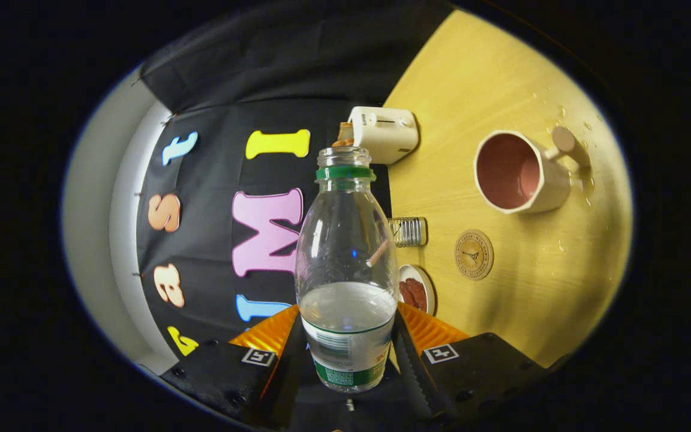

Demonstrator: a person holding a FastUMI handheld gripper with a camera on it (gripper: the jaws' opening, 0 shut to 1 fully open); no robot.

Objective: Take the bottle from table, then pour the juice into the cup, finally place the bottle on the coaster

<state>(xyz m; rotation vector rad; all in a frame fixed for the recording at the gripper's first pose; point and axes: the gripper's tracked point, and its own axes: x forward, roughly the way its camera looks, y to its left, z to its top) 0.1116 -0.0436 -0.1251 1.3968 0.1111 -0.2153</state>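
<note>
1. The light wooden table (501, 78) is appearing tilted sideways, which suggests the gripper is being rolled over for pouring.
2. The clear plastic bottle with a green neck ring (346, 252) is sitting between the fingers, uncapped and part full of clear liquid; the gripper (348, 354) is clamping it at the label, both fingers pressing, low enough to be leaving the mouth free.
3. The cream faceted cup with a pink inside (516, 173) is standing well apart from the bottle's mouth, with droplets lying on the wood around it.
4. The white toaster (384, 133) is sitting at the table's far edge, beyond the bottle.
5. The round wooden coaster (474, 254) is lying bare near the cup.
6. A small wire rack (408, 231) and a small dish of red food (417, 289) are sitting near the coaster, possibly crowding the placing.
</note>
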